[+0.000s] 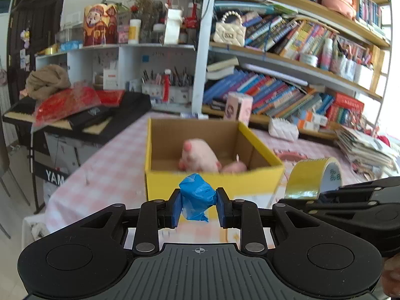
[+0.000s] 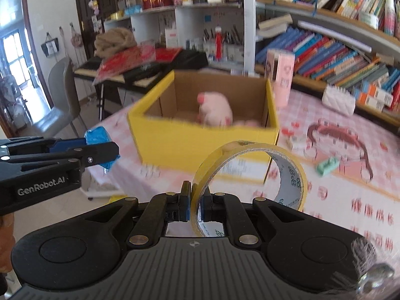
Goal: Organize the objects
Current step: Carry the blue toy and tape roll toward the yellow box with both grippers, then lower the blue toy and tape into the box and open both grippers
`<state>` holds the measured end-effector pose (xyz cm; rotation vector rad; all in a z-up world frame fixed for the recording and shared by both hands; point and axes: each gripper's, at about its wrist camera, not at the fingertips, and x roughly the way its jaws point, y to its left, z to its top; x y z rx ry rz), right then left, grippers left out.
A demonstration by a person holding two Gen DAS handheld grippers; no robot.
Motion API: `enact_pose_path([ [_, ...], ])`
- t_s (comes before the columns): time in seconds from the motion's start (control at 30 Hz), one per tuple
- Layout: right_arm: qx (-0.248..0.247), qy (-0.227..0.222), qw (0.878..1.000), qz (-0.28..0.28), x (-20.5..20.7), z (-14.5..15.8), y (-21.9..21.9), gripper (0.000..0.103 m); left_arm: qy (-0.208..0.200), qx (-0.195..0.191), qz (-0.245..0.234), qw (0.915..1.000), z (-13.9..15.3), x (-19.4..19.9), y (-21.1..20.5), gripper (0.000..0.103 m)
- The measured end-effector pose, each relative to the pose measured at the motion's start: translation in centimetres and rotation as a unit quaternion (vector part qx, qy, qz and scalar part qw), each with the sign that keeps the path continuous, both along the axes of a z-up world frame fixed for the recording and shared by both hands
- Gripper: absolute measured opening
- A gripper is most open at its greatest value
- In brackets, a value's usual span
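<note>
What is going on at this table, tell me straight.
A person is tidying loose items with a handheld gripper in each hand. The left gripper is shut on a crumpled blue plastic wad, and the right gripper pinches the wall of a yellow roll of tape. Both are held in front of an open yellow cardboard box on the pink checked tablecloth. A pink plush toy already lies inside the box.

box (image 1: 212, 182) on table (image 1: 105, 170), plush toy (image 1: 197, 157) in box, bookshelf (image 1: 287, 60) behind box
</note>
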<state>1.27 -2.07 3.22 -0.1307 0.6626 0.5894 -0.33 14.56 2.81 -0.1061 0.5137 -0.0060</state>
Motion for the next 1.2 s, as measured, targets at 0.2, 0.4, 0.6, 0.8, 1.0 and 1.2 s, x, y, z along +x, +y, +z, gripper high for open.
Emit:
enact_pose_path([
  [0.2, 0.021, -0.040, 0.999, 0.006, 4.4, 2.7, 1.0, 0.007, -0.012, 0.012, 0.013, 0.9998, 0.9, 3.8, 0.3, 0.027],
  [0.4, 0.026, -0.058, 0.998, 0.021, 9.6, 3.9, 2.2, 0.007, -0.009, 0.025, 0.028, 0.9993, 0.3, 8.0, 0.3, 0.027],
  [0.6, 0.016, -0.052, 0.997, 0.045, 14.3, 3.4, 3.6, 0.007, 0.019, 0.030, 0.038, 0.9987, -1.4, 11.9, 0.1, 0.027],
  [0.8, -0.005, -0.035, 0.996, 0.077, 17.7, 1.8, 5.5, 0.007, 0.052, 0.040, 0.036, 0.9972, -3.2, 14.7, -0.7, 0.027],
  [1.0, -0.042, -0.001, 0.992, 0.120, 20.2, -0.4, 7.5, 0.007, 0.087, 0.052, 0.038, 0.9941, -4.9, 16.4, -1.1, 0.027],
  [1.2, -0.082, 0.040, 0.983, 0.161, 22.0, -2.5, 9.0, 0.007, 0.114, 0.052, 0.033, 0.9916, -5.9, 17.5, -1.5, 0.027],
])
